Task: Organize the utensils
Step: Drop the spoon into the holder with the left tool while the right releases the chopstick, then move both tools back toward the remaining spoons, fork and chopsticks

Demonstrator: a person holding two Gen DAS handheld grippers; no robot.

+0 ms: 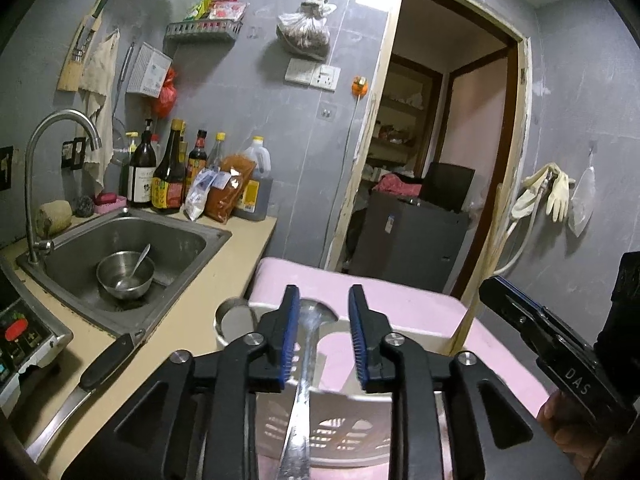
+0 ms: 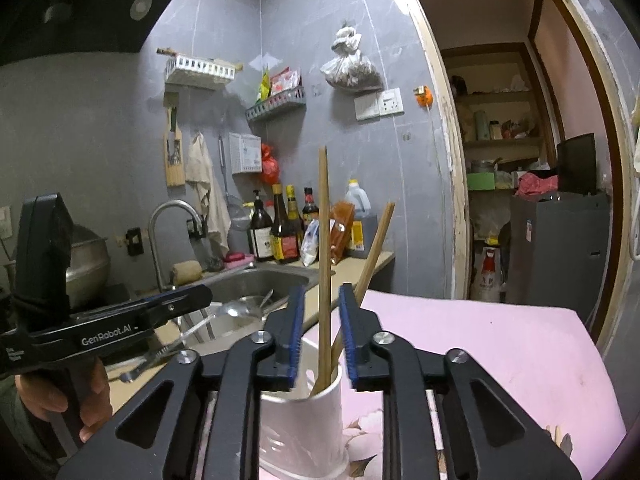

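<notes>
Kitchen corner here, pink-covered table (image 2: pixel 500 344) butted up against the counter (image 1: pixel 192 308) with the sink (image 1: pixel 132 248).

The left gripper (image 1: pixel 324 344) has a metal spoon (image 1: pixel 306 364) between its blue pads. The spoon's long axis runs along the fingers, bowl end pointing away from the camera and a bit up, handle coming back toward the lens and angling slightly left at the bottom. The jaws stand a little apart: the left pad looks just about touching the handle, but there's a clear gap on the right side, so it isn't clamped. The spoon sits over a white slotted basket (image 1: pixel 332 428) on the pink table.

The right gripper (image 2: pixel 322 336) is parted too, with two wooden chopsticks (image 2: pixel 325 264) standing in a white cup (image 2: pixel 304 432) right below it. One stick is nearly upright, tip pointing straight up between the fingers without touching either pad. The other leans right, passing close behind the right finger; can't tell if it touches.

A knife (image 1: pixel 92 384) lies on the counter, and a steel bowl (image 1: pixel 126 276) with another spoon sits in the sink.
</notes>
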